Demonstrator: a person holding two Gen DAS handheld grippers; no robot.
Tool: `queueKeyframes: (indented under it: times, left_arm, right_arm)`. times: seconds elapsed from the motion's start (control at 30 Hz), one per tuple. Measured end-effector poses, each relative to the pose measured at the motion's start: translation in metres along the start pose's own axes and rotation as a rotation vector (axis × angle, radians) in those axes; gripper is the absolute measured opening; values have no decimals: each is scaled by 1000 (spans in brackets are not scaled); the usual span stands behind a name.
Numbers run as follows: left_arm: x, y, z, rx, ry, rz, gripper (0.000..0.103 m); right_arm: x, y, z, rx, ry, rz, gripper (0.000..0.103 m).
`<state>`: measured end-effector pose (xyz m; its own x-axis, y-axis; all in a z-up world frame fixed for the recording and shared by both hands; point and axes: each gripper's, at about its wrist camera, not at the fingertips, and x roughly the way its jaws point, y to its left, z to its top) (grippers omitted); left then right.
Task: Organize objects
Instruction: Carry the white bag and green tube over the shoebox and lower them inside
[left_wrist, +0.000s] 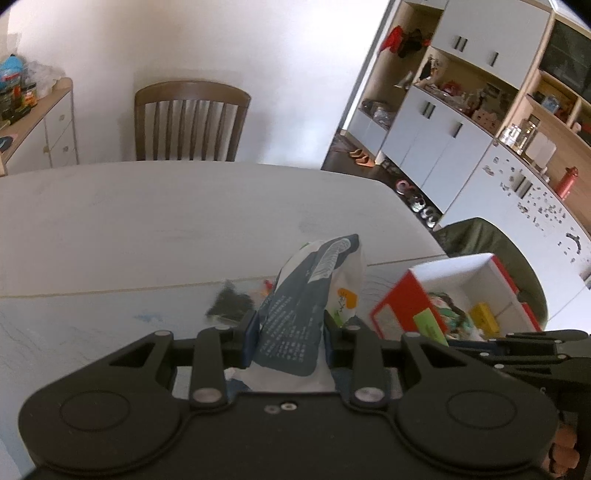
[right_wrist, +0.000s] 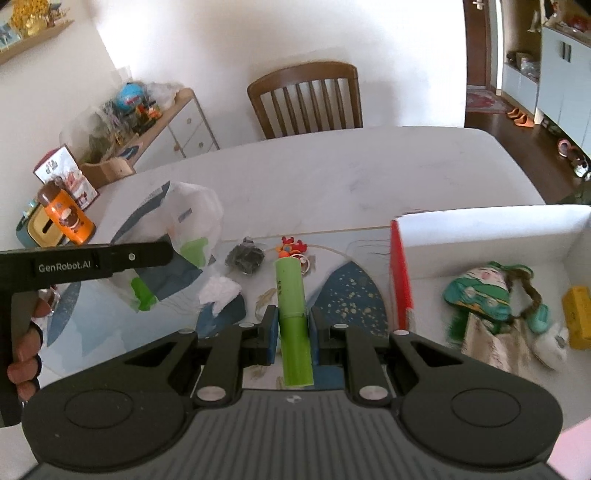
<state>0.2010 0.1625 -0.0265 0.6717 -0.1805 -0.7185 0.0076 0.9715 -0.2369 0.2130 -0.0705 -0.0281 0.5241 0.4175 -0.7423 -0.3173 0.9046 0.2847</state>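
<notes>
A: Status on the fingers?

B: My left gripper (left_wrist: 290, 328) is clamped on a grey-and-white plastic packet (left_wrist: 306, 295), lifted off the table (left_wrist: 147, 221). My right gripper (right_wrist: 291, 325) pinches a green tube (right_wrist: 291, 314), pointing forward, also raised.

A: Surroundings?

B: Red-and-white box (right_wrist: 480, 236) sits right of the tube, open, with a doll (right_wrist: 491, 306) and a yellow block (right_wrist: 578, 314) inside. A black clump (right_wrist: 245, 258) and a small orange toy (right_wrist: 290, 247) lie on the table ahead.

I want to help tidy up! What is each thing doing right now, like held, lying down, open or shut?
left claw: shut on the packet
packet: held up, crumpled
right claw: shut on the green tube
green tube: held, capped
box: open, doll and yellow block inside
doll: lying flat
orange bottle: upright, lid on
</notes>
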Motion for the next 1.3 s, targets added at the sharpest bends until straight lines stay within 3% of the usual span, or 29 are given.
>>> queueKeyframes:
  times: [0.63,1.3]
  left_arm:
    - [9,-122,-21,104,4,-100,32]
    - [69,-219,-37,134,63,-102,32]
  right_arm:
    - [-71,-88,-20,52,-74,-33,17]
    - [-93,-209,-23,87,-77,-91,17]
